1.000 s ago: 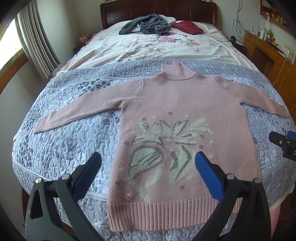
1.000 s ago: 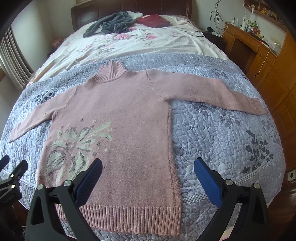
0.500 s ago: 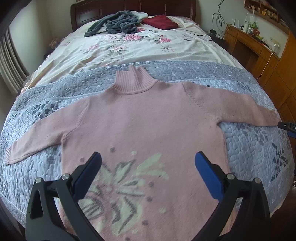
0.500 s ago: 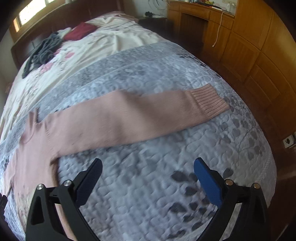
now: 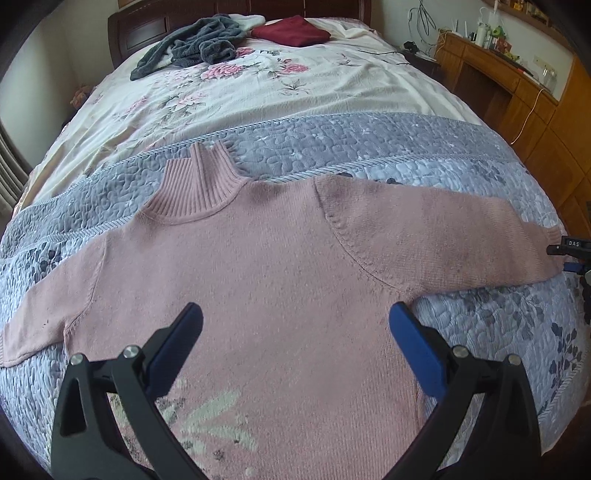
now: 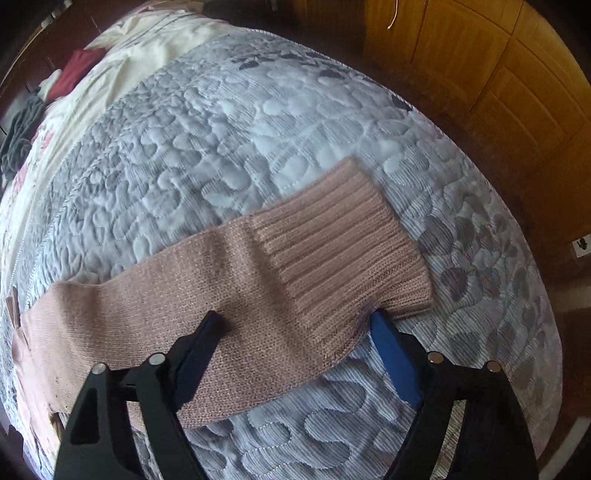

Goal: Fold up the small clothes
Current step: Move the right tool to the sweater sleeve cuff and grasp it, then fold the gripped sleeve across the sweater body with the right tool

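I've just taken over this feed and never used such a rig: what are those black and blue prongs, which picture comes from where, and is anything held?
The prongs are the jaws of two hand-held grippers, each carried by a person; there is no robot arm. Each picture comes from a fisheye camera on one gripper, looking forward between its jaws.

The left wrist view shows the left gripper open above a pink sweater spread flat on a grey quilt on a bed; the right gripper shows at the sleeve end. A grey garment and a dark red one lie near the headboard.

The right wrist view shows the right gripper open, its jaws either side of the sleeve's ribbed cuff. Nothing is held yet.
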Action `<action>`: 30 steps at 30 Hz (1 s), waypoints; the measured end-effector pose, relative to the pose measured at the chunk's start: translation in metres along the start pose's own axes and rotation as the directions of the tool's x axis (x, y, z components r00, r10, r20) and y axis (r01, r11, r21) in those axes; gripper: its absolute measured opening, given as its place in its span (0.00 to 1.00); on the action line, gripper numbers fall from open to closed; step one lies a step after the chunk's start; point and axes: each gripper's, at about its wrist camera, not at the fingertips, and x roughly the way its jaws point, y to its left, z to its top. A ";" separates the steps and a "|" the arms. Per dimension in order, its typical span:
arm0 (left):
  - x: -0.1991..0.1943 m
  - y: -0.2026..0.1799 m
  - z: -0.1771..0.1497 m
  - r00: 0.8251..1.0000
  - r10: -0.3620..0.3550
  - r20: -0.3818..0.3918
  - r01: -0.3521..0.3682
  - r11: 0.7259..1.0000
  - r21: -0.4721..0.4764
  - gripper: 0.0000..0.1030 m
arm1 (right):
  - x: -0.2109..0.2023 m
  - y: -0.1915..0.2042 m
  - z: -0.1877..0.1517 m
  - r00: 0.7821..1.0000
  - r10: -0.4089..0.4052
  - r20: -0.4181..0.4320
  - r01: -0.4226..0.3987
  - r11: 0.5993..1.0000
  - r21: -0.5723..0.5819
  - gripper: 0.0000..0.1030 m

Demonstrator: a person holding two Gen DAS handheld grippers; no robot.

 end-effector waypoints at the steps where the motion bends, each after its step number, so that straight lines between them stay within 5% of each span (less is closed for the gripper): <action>1: 0.002 0.000 -0.001 1.000 0.003 -0.002 -0.003 1.000 0.005 0.97 | 0.000 0.000 0.000 1.000 0.004 0.008 -0.004 1.000 0.000 0.76; 7: 0.007 0.013 -0.008 1.000 0.018 -0.022 -0.019 1.000 -0.008 0.97 | -0.009 -0.001 -0.005 0.993 0.111 0.034 -0.110 0.993 -0.034 0.14; 18: 0.010 0.057 -0.014 0.998 0.038 -0.052 -0.043 0.994 -0.096 0.97 | -0.051 0.035 -0.021 0.972 0.205 0.113 -0.194 0.976 -0.097 0.12; 30: 0.013 0.090 -0.035 0.996 0.040 -0.082 -0.051 0.990 -0.133 0.97 | -0.068 0.182 -0.073 0.902 0.429 0.040 -0.397 0.864 -0.311 0.12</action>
